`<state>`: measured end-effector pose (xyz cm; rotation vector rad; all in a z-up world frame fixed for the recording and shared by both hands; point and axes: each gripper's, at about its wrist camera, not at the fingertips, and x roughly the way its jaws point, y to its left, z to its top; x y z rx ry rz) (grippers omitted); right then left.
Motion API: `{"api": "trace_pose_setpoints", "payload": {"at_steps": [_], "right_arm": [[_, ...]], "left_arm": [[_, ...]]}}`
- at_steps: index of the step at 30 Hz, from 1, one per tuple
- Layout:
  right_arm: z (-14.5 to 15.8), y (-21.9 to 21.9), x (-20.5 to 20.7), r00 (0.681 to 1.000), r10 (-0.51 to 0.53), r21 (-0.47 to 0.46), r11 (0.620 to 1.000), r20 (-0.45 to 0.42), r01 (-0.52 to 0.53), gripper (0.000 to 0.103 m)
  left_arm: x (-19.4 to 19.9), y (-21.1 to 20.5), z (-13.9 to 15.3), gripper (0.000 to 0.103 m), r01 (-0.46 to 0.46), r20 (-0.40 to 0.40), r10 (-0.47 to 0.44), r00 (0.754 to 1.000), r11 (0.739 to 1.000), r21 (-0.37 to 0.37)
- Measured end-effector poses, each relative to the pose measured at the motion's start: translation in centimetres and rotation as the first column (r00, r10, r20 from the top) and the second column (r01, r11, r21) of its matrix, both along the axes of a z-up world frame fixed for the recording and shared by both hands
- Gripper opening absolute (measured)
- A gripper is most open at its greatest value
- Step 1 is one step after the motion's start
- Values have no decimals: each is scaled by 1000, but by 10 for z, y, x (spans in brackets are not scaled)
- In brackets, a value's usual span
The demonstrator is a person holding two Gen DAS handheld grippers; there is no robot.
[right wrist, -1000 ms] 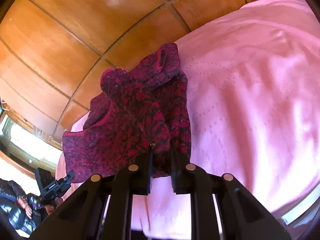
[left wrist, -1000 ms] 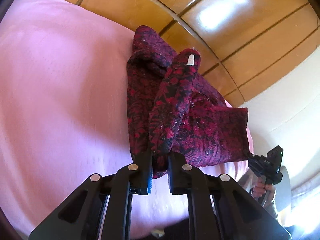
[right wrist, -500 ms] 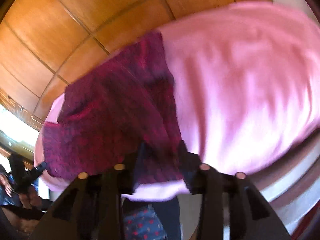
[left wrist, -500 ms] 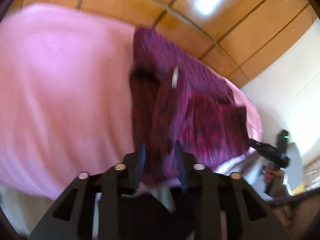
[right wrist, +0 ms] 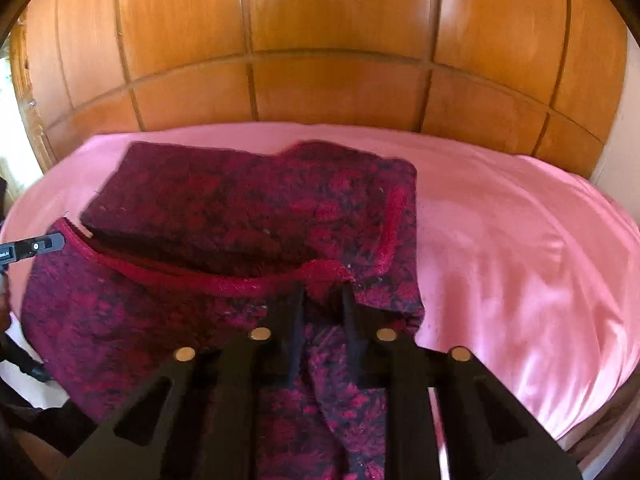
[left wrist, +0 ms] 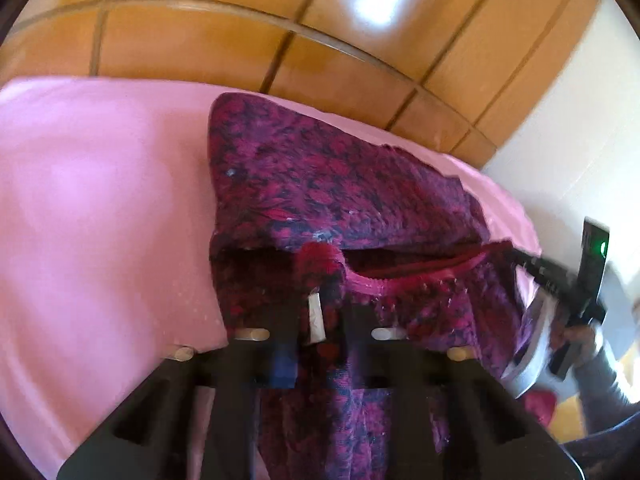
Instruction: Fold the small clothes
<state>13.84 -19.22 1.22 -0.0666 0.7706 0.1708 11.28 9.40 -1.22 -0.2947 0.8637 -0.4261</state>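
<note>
Both claws, left [left wrist: 323,320] and right [right wrist: 322,300], are closing on the sweater's [right wrist: 240,216] near hem above the bed [right wrist: 520,240]; a thin pinch risks slipping mid-fold.

Bright daylight. White glare spots shine on the wood wall [left wrist: 360,12]. Both views are blurry and bend round at the edges.

Crimson-and-black floral garment [right wrist: 224,208], pink bedsheet [right wrist: 520,240].
</note>
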Motion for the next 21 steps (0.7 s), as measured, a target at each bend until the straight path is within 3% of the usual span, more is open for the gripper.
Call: {"api": "trace_pose_setpoints", "payload": {"at_steps": [5, 10, 12, 13, 16, 17, 21], "right_arm": [[6, -47, 1, 992, -124, 180, 976, 2, 121, 14], [-38, -56, 30, 976, -176, 223, 954, -128, 201, 15], [-45, -58, 37, 973, -190, 233, 948, -131, 217, 18], [-44, -59, 37, 972, -193, 241, 945, -133, 221, 19], [-38, -62, 34, 975, -183, 259, 943, -125, 210, 32], [-37, -64, 32, 976, -181, 265, 942, -123, 208, 40], [-29, -65, 17, 983, -149, 260, 950, -107, 172, 51]], "left_arm": [[-10, 21, 13, 13, -86, 53, 90, 995, 994, -70], [26, 11, -37, 15, -133, -113, 140, 984, 989, 67], [29, 11, -38, 16, -115, -123, 120, 985, 992, 43], [29, 15, -35, 25, -119, -125, 121, 985, 993, 24], [22, 31, -19, 44, -118, -101, 111, 989, 991, -69], [20, 31, -15, 44, -122, -84, 116, 990, 990, -70], [7, 30, -10, 44, -57, -61, 53, 997, 996, -71]]}}
